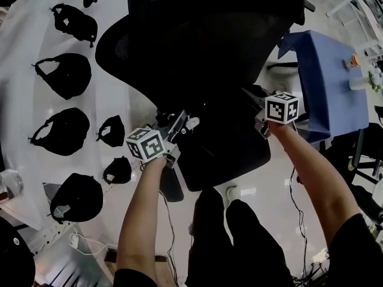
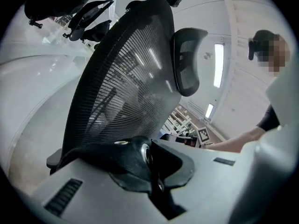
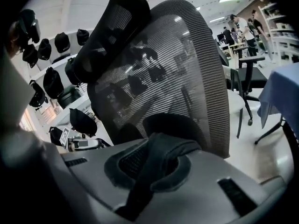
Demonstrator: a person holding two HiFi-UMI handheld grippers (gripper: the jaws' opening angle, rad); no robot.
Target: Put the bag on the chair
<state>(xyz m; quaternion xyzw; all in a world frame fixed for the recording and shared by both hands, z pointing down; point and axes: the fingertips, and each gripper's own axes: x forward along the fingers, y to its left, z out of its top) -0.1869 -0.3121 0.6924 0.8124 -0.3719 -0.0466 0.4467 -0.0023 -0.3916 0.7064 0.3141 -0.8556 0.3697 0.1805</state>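
Head view, centre: left tool (image 1: 175, 136) and right tool (image 1: 261, 123) pinch the bag (image 2: 117, 155) by its straps (image 3: 156, 160) at the chair (image 1: 203, 34). The bag looks soft, limp and probably light.

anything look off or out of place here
Nothing stands out. The left gripper and right gripper are each shut on the bag by the chair, whose mesh back looks intact. The other bags lie spaced out on the table; nothing is spilled.

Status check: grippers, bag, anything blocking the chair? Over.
Left gripper shut on bag. Right gripper shut on strap. Bag held in front of chair back; seated or not, unclear. No obstruction seen.
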